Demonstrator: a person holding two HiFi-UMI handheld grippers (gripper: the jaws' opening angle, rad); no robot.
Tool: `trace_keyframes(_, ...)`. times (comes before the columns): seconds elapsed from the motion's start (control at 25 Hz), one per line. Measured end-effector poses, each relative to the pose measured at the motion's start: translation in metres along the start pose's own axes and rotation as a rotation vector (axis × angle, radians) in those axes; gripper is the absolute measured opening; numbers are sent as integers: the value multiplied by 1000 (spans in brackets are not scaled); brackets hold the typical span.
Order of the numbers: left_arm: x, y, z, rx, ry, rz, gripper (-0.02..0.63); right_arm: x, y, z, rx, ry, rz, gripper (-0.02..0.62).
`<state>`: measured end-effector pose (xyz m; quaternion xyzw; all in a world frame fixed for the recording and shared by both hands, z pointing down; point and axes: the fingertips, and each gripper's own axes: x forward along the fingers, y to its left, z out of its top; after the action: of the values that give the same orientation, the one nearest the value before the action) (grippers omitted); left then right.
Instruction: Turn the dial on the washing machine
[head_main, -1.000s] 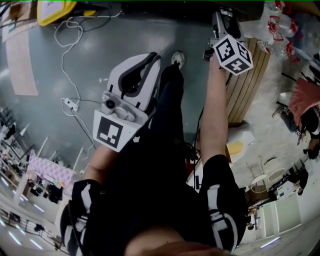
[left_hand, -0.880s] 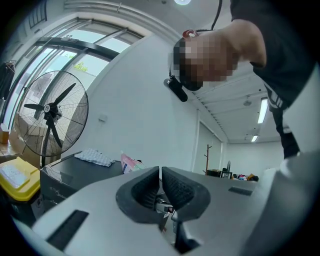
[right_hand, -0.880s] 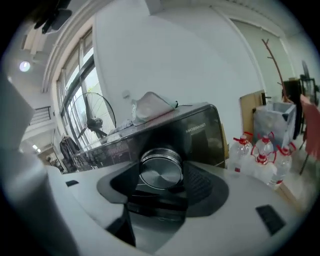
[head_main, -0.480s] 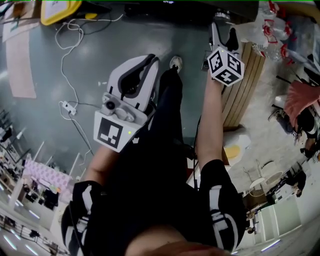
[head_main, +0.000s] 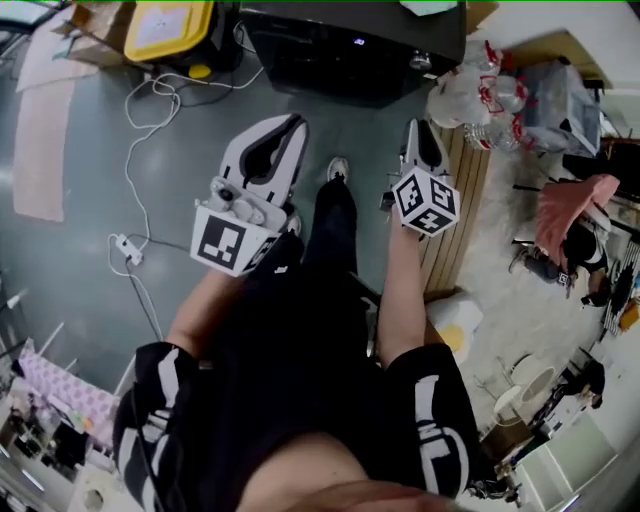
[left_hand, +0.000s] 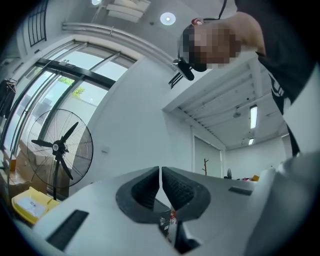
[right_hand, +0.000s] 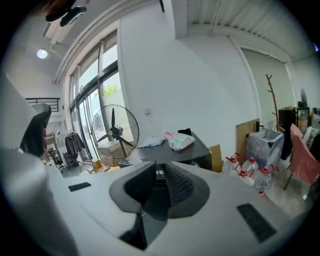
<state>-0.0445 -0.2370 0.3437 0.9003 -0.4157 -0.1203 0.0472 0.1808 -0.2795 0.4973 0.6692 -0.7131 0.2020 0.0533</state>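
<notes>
The washing machine (head_main: 350, 50) is a dark box at the top of the head view, across the floor from me. A small round knob (head_main: 419, 62) shows at its front right. In the right gripper view the machine (right_hand: 192, 150) stands well ahead, and its lit display (right_hand: 159, 172) shows through the narrow gap between the jaws. My right gripper (head_main: 415, 128) (right_hand: 160, 172) points at the machine; its jaws are closing with nothing between them. My left gripper (head_main: 290, 122) (left_hand: 160, 170) is shut and empty, held low and tilted up at the wall and ceiling.
A standing fan (right_hand: 116, 131) (left_hand: 60, 147) is left of the machine. Bags (right_hand: 177, 140) lie on its top. Water bottles (head_main: 480, 95) and a wooden panel (head_main: 455, 200) stand on the right. A cable with a power strip (head_main: 125, 250) and a yellow-lidded box (head_main: 170, 25) are at the left.
The head view has tipped forward, bringing the machine into sight. Both grippers sit lower in the picture, and the right one has moved left and down from the top edge.
</notes>
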Motion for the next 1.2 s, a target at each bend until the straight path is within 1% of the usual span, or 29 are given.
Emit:
trace_keyframes(0.08,-27,-5,21,-1,-7,0,35,-42,27,16,-13,-28,11,55)
trace_keyframes(0.28,-74,-27,54,15,-1,-31,35,-130,78,46,-24,-84,33,43)
trace_keyframes(0.4,-96,-45,64,1,4,-32,35,-172,96,54,-34,-100,54,34)
trace_keyframes(0.52,-110,-62,69,-17,12,-20,35,-203,104,52,-51,-89,59,28)
trace_keyframes(0.68,-118,-76,68,-10,29,-4,35,-224,107,50,-73,-76,82,25)
trace_keyframes(0.84,-121,-89,66,4,29,-9,35,-235,107,52,-88,-93,105,25)
trace_keyframes(1.2,-119,-107,71,18,6,-22,35,-246,101,56,-97,-122,110,25)
